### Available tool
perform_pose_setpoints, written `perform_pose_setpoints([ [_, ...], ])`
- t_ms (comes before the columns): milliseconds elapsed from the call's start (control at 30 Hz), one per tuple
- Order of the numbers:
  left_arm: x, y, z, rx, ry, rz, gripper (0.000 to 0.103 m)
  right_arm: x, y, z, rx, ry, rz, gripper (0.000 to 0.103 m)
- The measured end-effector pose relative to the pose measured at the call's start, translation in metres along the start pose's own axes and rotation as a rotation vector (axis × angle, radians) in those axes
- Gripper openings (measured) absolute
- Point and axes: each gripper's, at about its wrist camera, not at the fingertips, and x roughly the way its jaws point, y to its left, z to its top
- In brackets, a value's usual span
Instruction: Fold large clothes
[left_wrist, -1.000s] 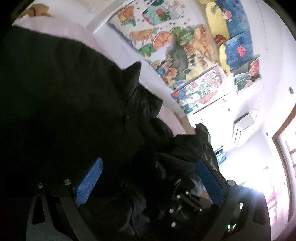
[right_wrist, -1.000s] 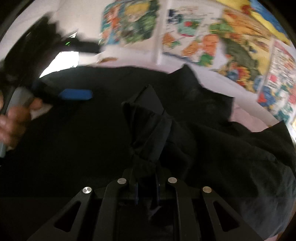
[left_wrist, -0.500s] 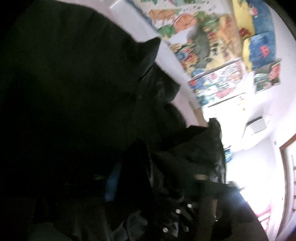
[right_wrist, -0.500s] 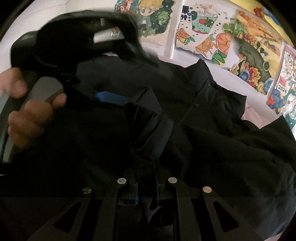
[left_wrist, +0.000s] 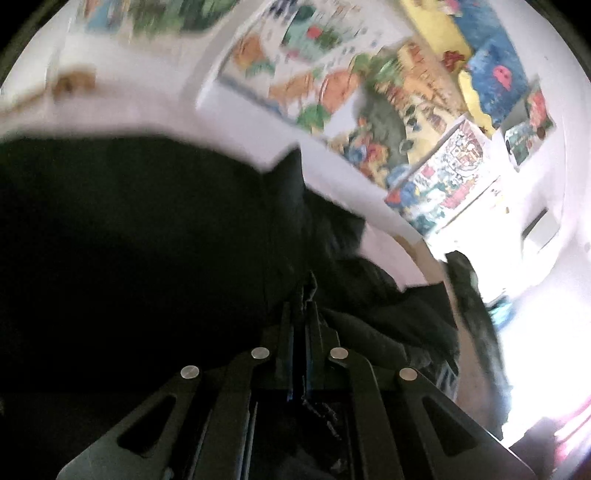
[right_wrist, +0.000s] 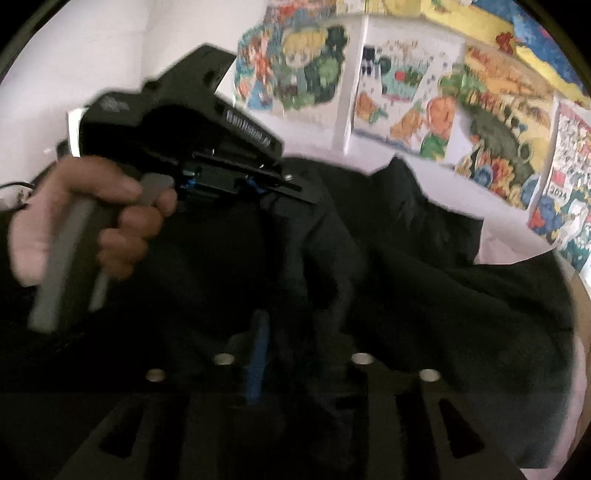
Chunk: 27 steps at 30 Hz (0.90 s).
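My left tool (left_wrist: 300, 314) is clamped tight on a fold of the black garment (left_wrist: 147, 240); in the left wrist view the two fingers sit pressed together with a thin ridge of dark cloth pinched between them, and the rest of the garment spreads away ahead and to the left of the tips. A pointed collar tip (left_wrist: 291, 162) stands up beyond the tool, against the pale surface (left_wrist: 388, 254) the garment lies on. The wall behind carries bright, colourful drawings (left_wrist: 369, 92).

From the right wrist view I see my left hand (right_wrist: 85, 221) wrapped around the grey handle of that left tool, which hangs over the garment's upper left part, its tip touching the cloth. My right tool (right_wrist: 291, 343) is opening: the blue pad (right_wrist: 258, 354) of one finger shows on the left, and a bunched, raised ridge of the black cloth runs between the fingers and up away from them. I cannot tell whether the pads touch the cloth. The garment fills the middle and right of this view, its edge reaching the pale surface at far right.
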Motion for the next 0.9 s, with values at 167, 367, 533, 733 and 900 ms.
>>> perform_pose_setpoints([
  [167,-0.026,0.013,0.003,0.083,-0.103,0.120,0.002,-0.023,-0.032,0.008,0.001,-0.070,-0.091,0.071],
  [367,-0.018,0.020,-0.012,0.199,-0.118,0.306,0.002,-0.008,-0.109,-0.016,0.185,0.027,-0.248,0.072],
  [533,0.014,0.031,-0.022,0.286,-0.066,0.449,0.002,0.038,-0.163,-0.055,0.337,0.264,-0.285,0.071],
  [733,0.034,0.074,-0.030,0.204,0.018,0.484,0.003,0.066,-0.167,-0.076,0.356,0.402,-0.224,0.072],
  [900,0.040,0.081,-0.035,0.218,0.041,0.499,0.006,0.078,-0.164,-0.088,0.337,0.421,-0.243,0.076],
])
